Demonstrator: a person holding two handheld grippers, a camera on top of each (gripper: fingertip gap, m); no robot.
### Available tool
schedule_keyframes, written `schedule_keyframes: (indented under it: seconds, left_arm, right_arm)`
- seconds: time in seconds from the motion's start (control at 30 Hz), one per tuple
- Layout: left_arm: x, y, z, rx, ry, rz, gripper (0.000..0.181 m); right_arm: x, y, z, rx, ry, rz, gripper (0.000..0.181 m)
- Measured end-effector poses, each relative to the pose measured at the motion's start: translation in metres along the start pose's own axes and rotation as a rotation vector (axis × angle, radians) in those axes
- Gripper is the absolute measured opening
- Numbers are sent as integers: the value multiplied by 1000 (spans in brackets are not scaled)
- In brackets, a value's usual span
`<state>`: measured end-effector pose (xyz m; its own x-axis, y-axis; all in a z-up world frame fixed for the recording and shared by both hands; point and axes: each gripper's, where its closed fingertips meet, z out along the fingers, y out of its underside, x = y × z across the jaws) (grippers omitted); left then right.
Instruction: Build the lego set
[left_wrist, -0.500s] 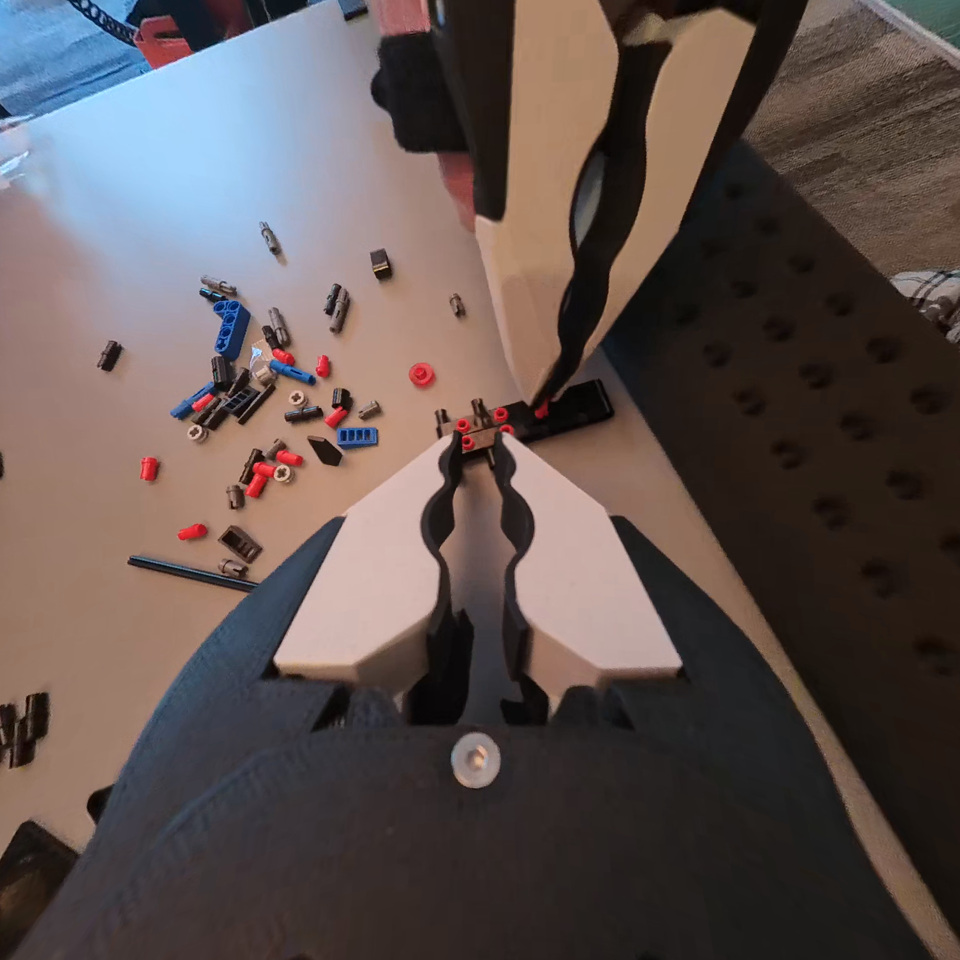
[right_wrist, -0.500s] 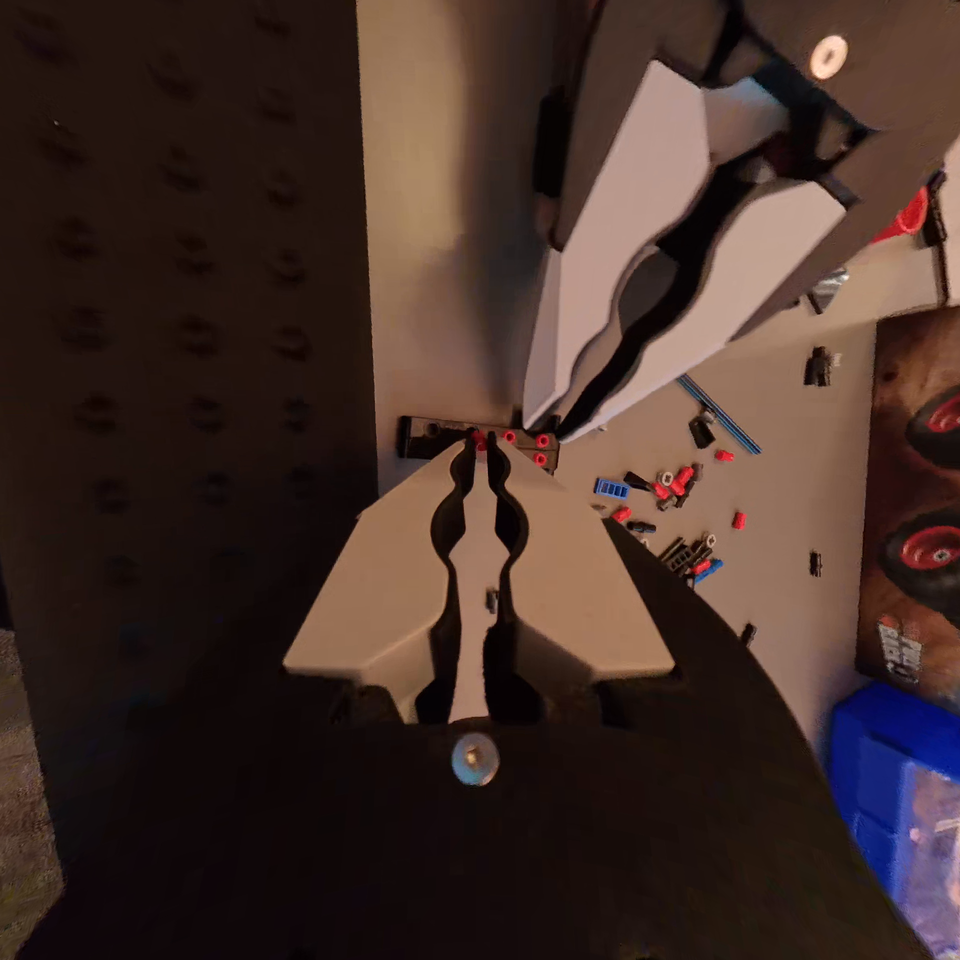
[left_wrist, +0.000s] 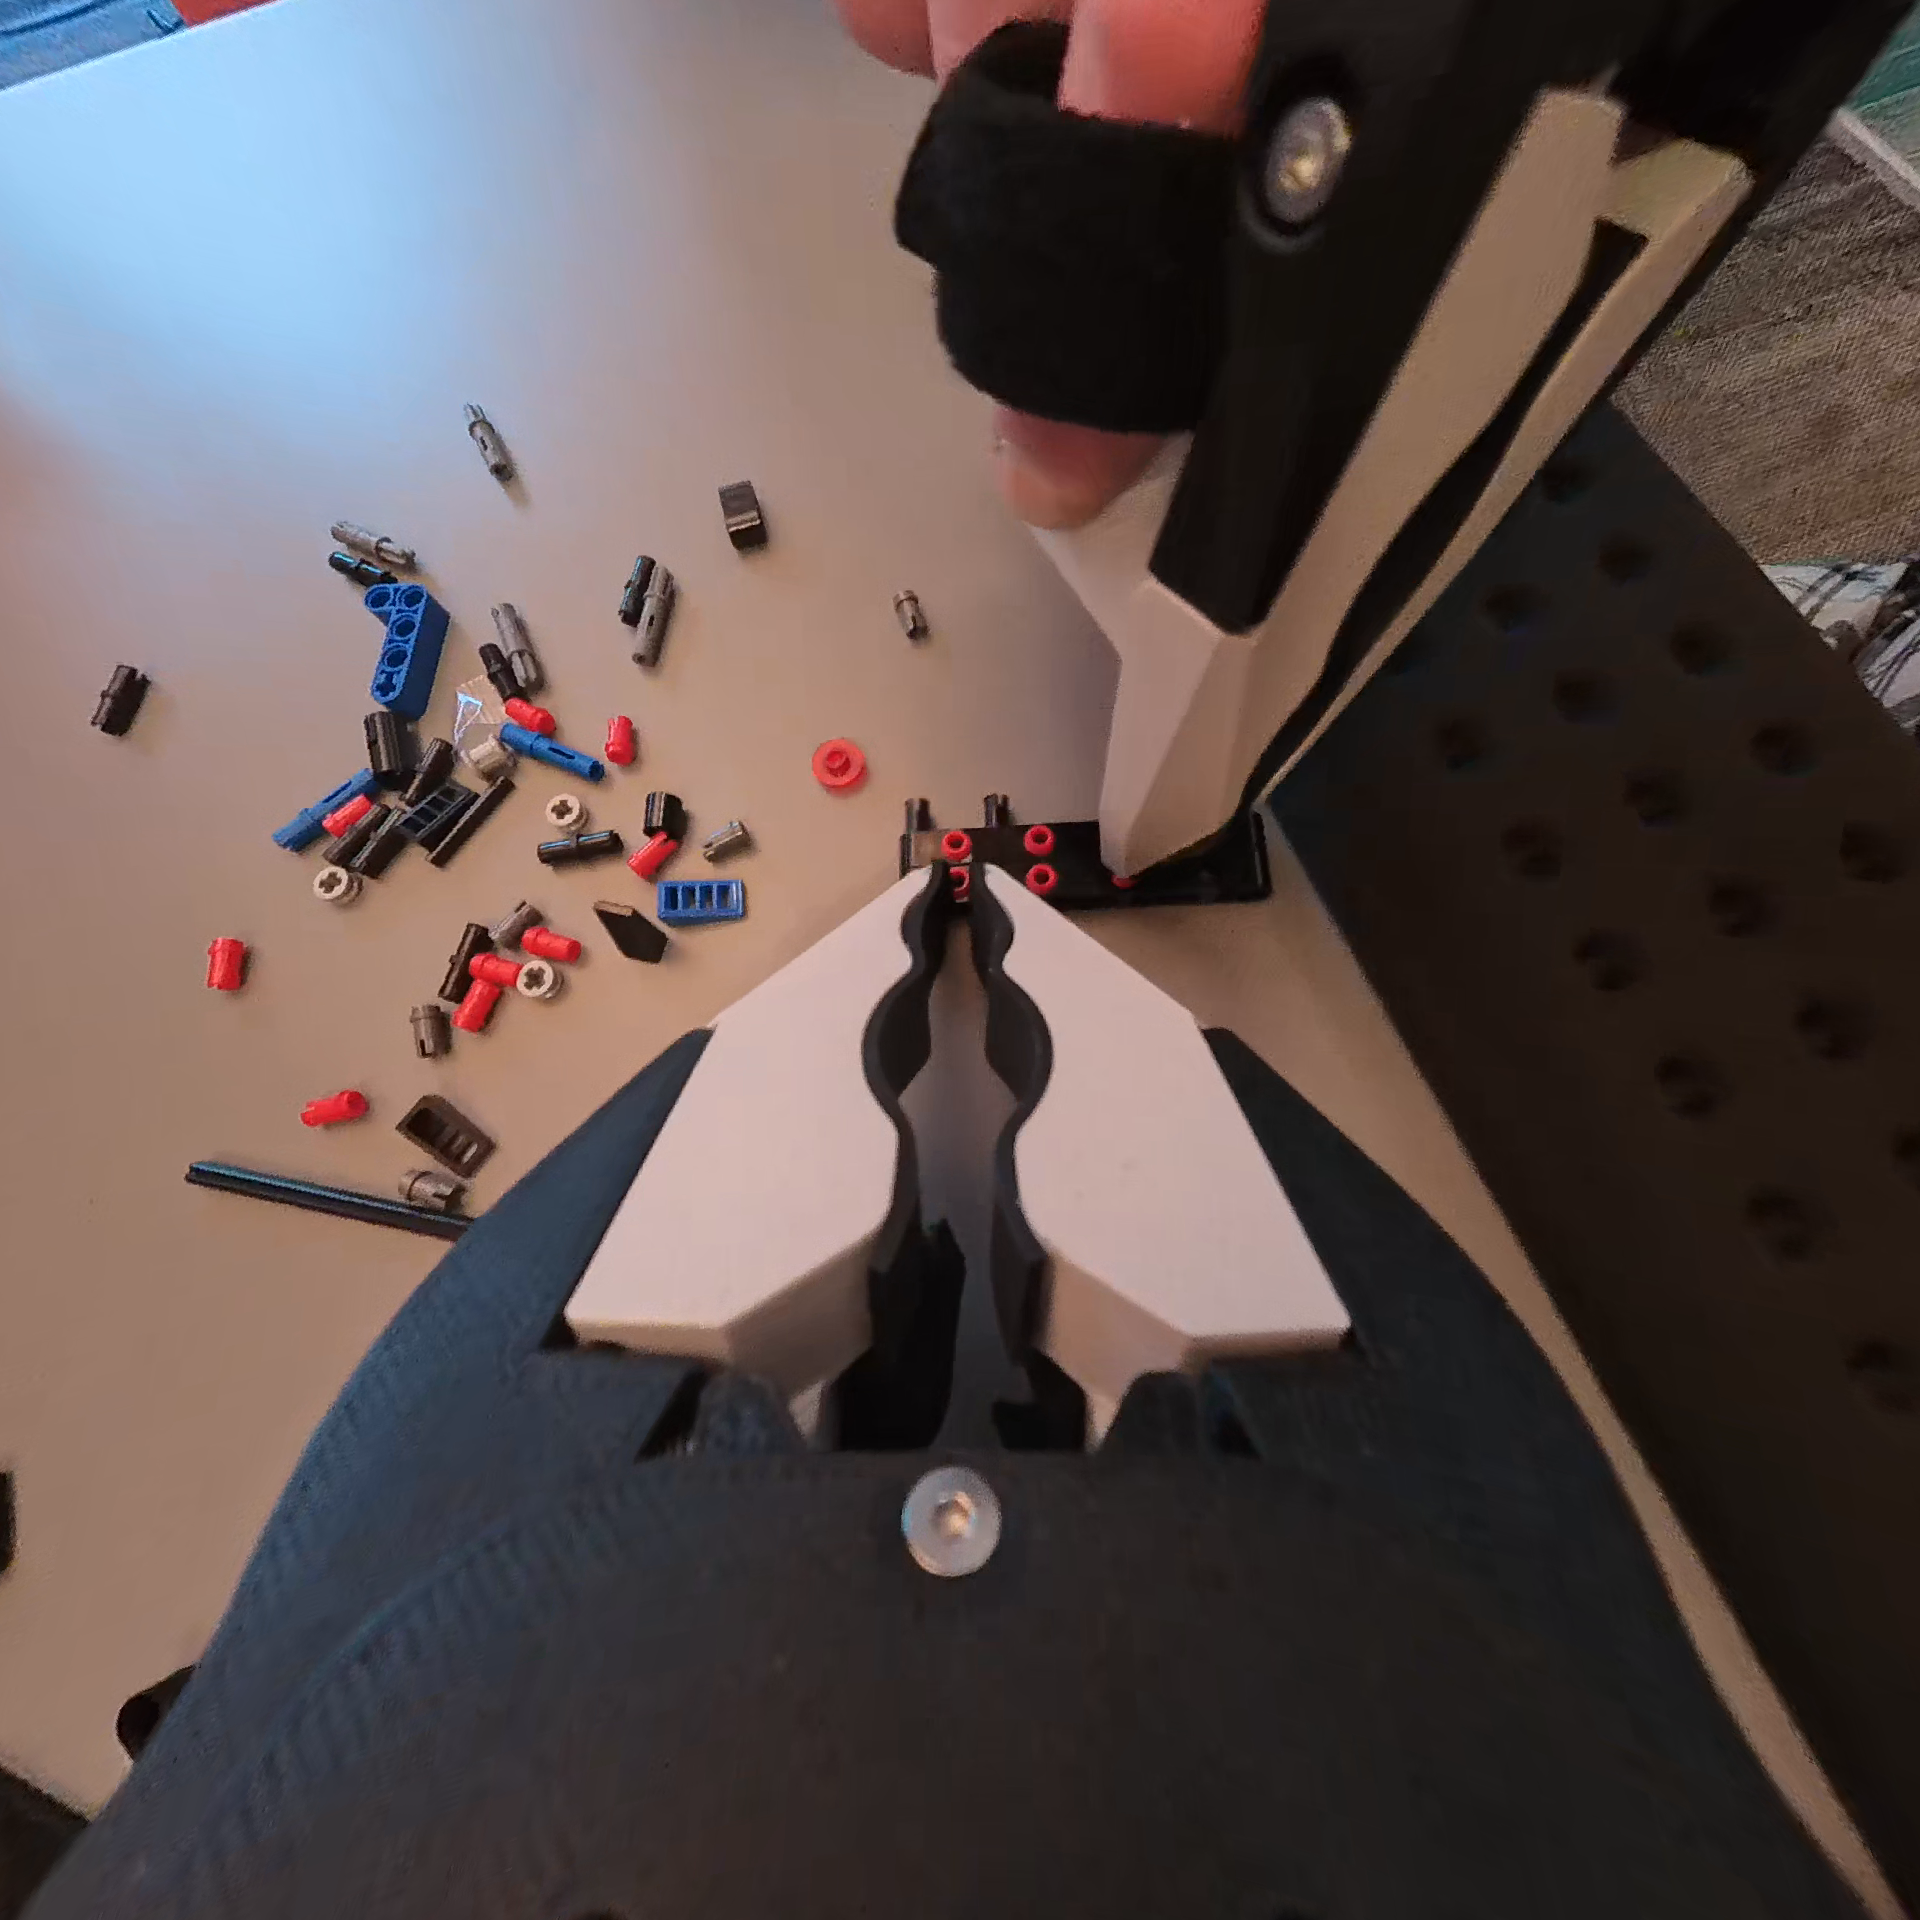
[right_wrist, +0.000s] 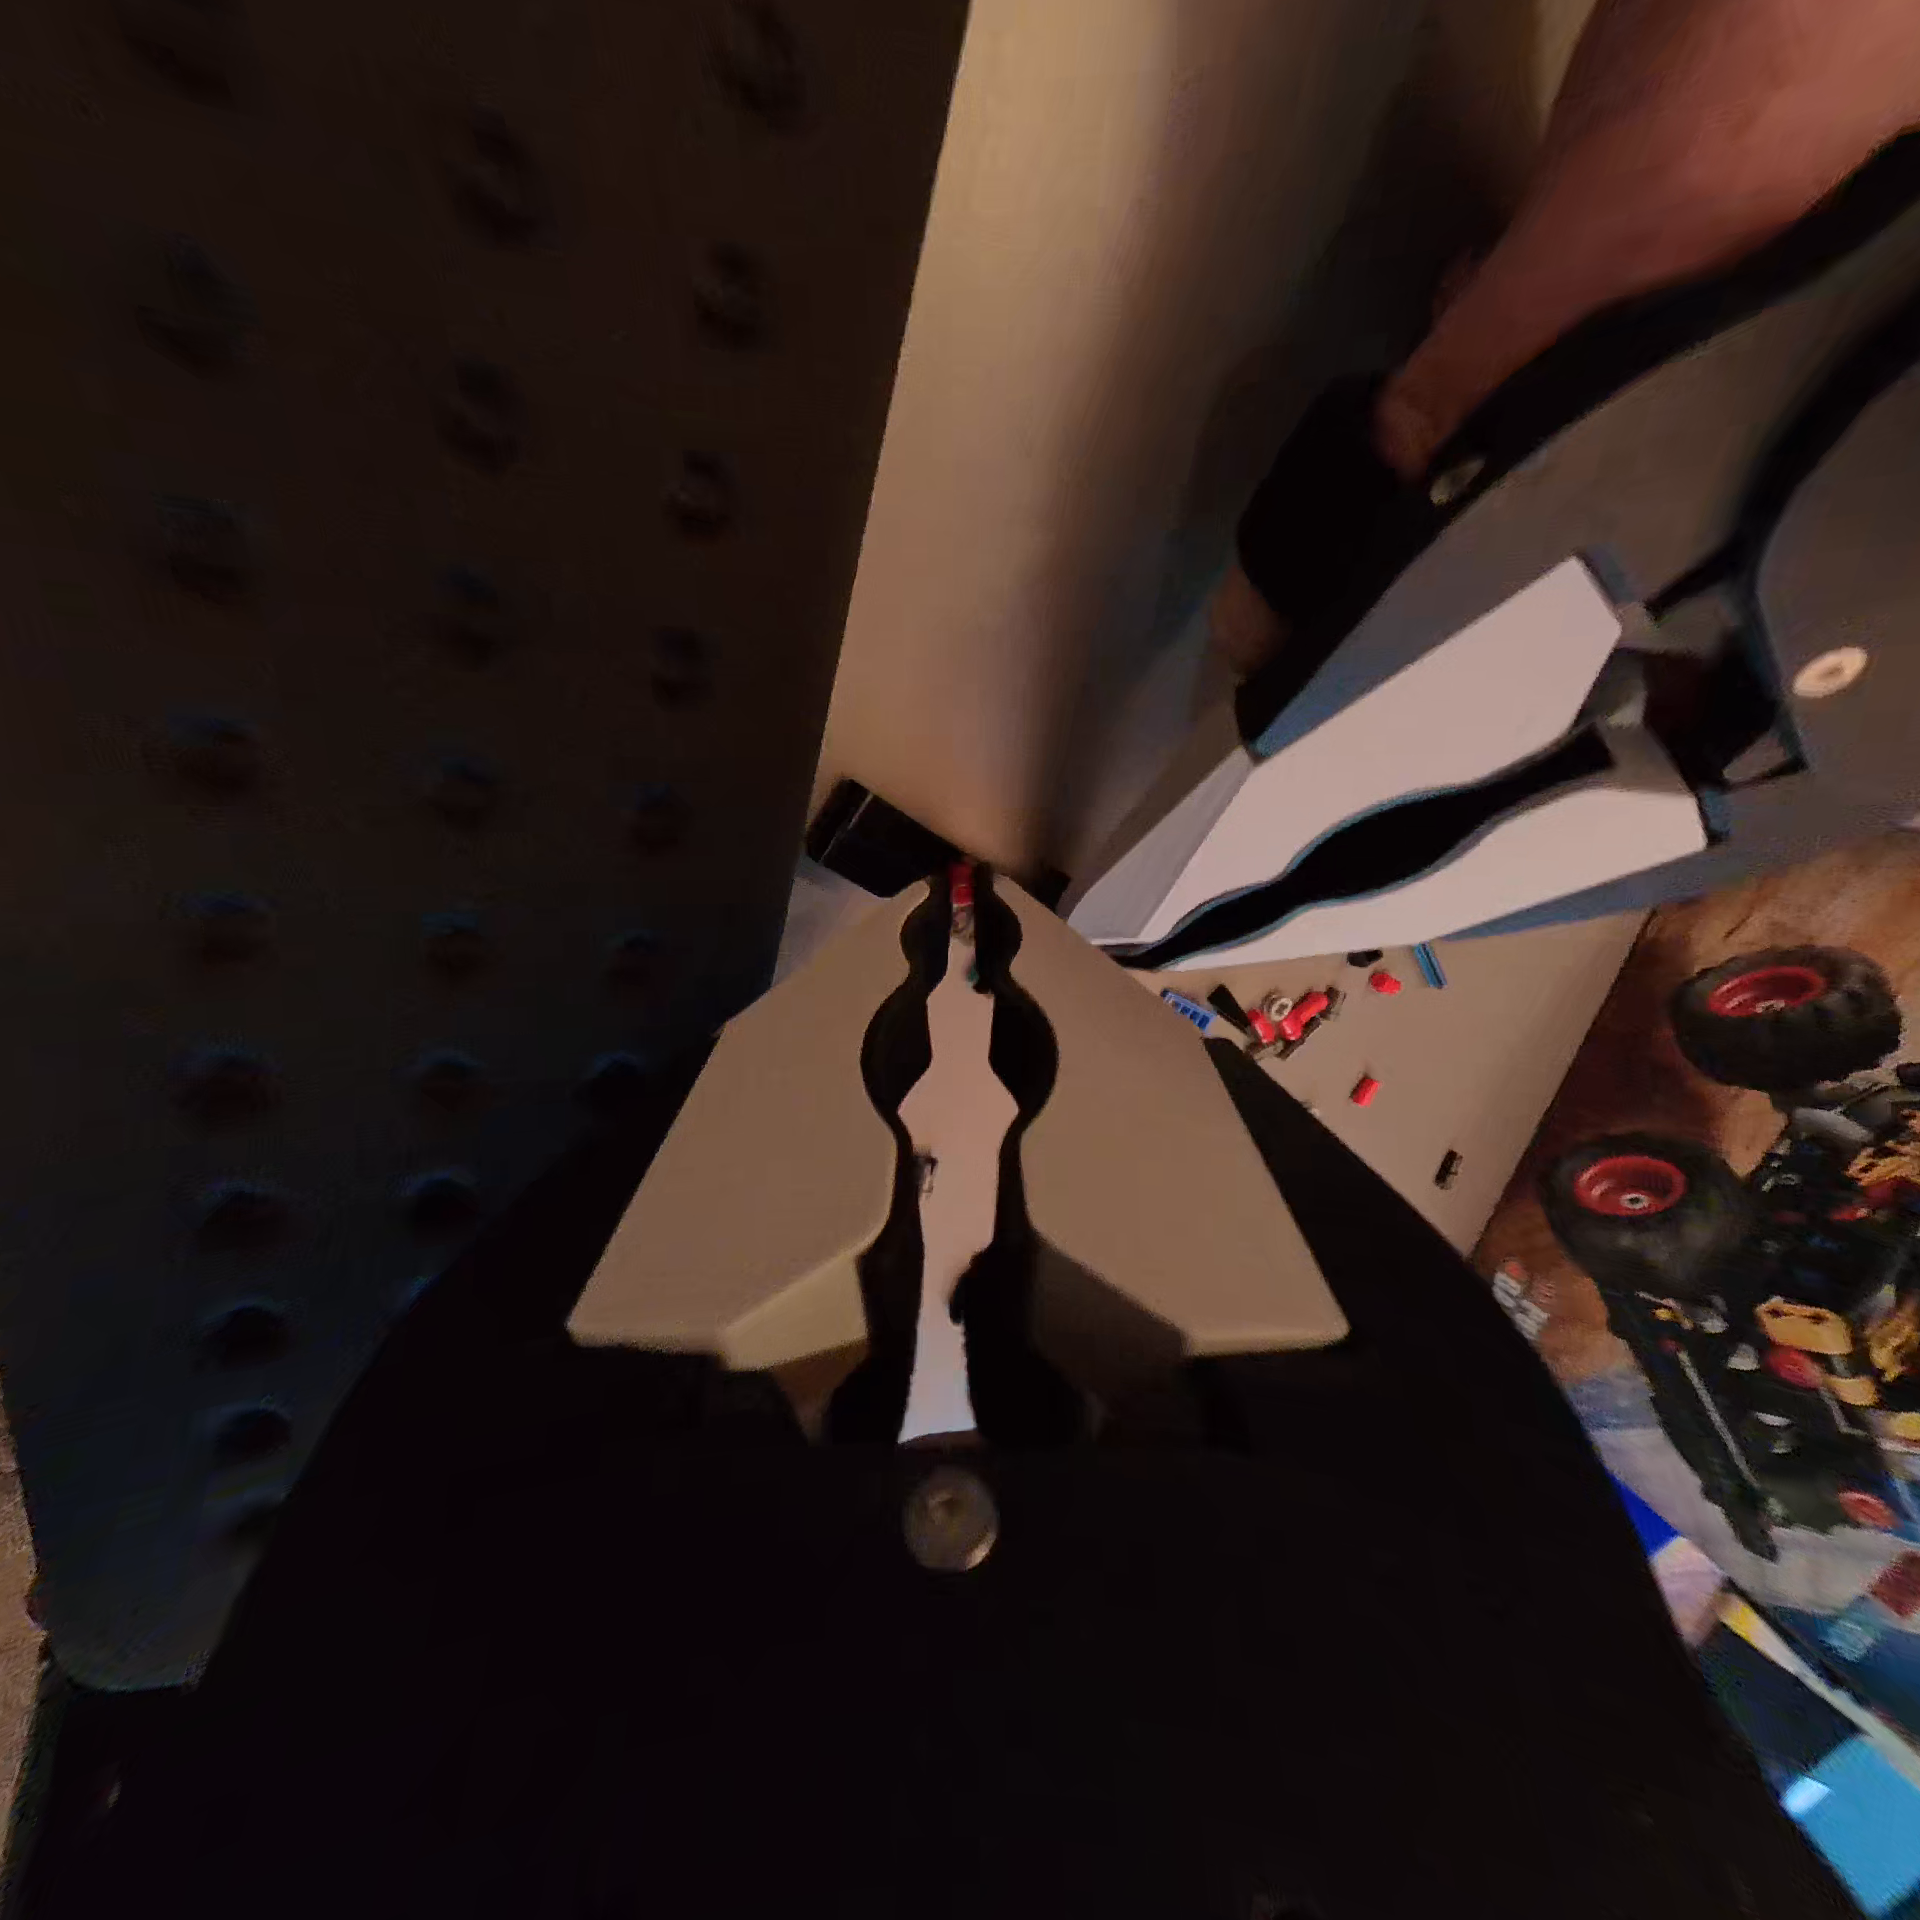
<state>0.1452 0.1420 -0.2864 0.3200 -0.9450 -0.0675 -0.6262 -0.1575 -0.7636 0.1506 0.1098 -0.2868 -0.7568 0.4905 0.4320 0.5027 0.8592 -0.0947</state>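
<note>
Loose parts (left_wrist: 468, 831) scattered left on the surface (left_wrist: 260, 312). Left gripper (left_wrist: 961, 883) now has its jaws nipped on the near end of the black beam (left_wrist: 1081, 862), where 0.5 s ago they only touched it. Right gripper (left_wrist: 1127, 868) has rolled over, jaws shut on a red pin (right_wrist: 962, 885) at the beam: pin likely being seated. Beam lies flat at the surface's right edge, long axis left-right

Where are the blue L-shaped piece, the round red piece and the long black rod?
blue L-shaped piece (left_wrist: 403, 652): left wrist view, middle of its long arm.
round red piece (left_wrist: 840, 765): left wrist view, its centre.
long black rod (left_wrist: 312, 1197): left wrist view, mid-shaft.
</note>
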Motion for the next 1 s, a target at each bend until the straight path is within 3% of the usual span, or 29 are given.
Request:
schedule_keyframes:
  seconds: [0.3,1.0]
  left_arm:
    - [3,-3,3,3,14,-14,2]
    - [3,-3,3,5,72,-71,2]
  right_arm:
    - [-3,-4,0,-4,-121,-49,2]
    - [-5,-5,-2,290,-469,202,3]
